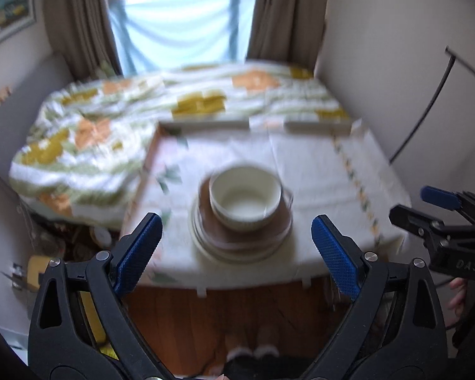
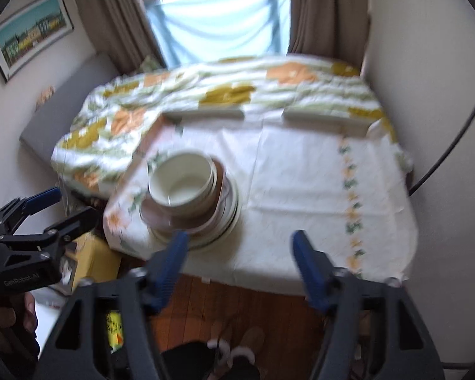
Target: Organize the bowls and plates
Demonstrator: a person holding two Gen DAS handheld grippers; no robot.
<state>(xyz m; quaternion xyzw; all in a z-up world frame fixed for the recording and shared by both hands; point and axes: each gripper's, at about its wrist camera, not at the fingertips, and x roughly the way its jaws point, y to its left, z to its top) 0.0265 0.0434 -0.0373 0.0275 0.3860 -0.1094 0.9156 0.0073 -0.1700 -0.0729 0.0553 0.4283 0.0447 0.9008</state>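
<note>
A wooden floor (image 1: 205, 316) runs under us up to a small desk (image 1: 316, 171) covered in a white flowered cloth, with a bed (image 1: 88, 133) and a curtained window (image 1: 180, 31) beyond. We hold the left gripper (image 1: 237, 247) and the right gripper (image 2: 240, 262) short of the desk, fingers spread wide, both empty. On the desk a cream bowl (image 1: 245, 198) sits on a brown plate (image 1: 247, 231) atop pale plates (image 1: 205, 247), one tidy stack. That fits either a finished stack or one waiting to be sorted; we cannot tell which.
</note>
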